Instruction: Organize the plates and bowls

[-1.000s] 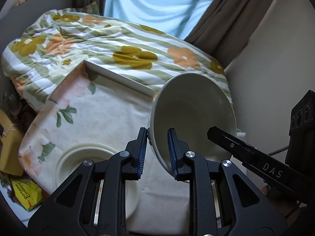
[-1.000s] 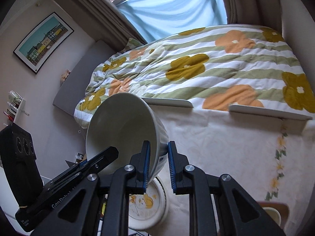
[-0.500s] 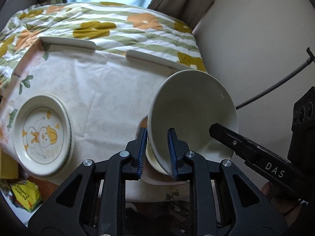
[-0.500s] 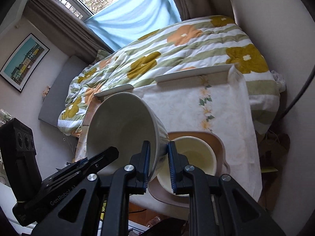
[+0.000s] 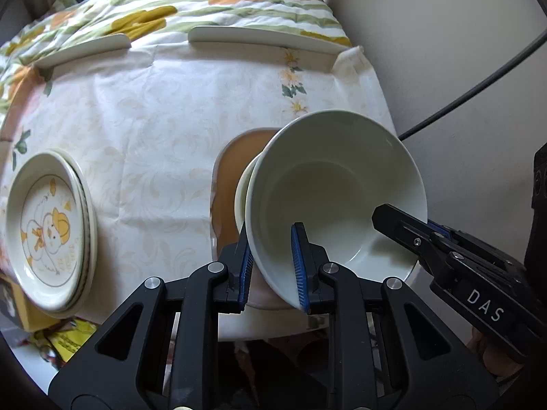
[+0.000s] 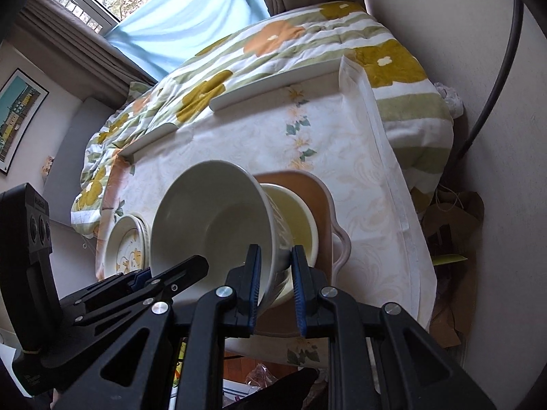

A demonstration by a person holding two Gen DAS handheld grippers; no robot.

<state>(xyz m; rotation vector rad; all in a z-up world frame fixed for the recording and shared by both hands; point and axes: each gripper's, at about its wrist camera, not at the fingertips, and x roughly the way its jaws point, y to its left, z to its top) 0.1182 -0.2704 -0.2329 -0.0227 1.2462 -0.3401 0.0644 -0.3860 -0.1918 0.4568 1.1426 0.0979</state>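
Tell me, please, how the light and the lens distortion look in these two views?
Left wrist view: soft daylight, no hard glare inside the white bowl; fisheye bends the table edge into a curve. Right wrist view: the window is brightest, nearly overexposed; both views sharp, with dark corners from the lens.

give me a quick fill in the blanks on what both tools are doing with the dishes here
1. Both the left tool and the right tool grip the rim of the same white ____.
2. That dish is held over a smaller bowl that sits on a ____ tray.
3. The plate on the tablecloth bears a yellow ____ picture.

Missing words: bowl; brown; duck
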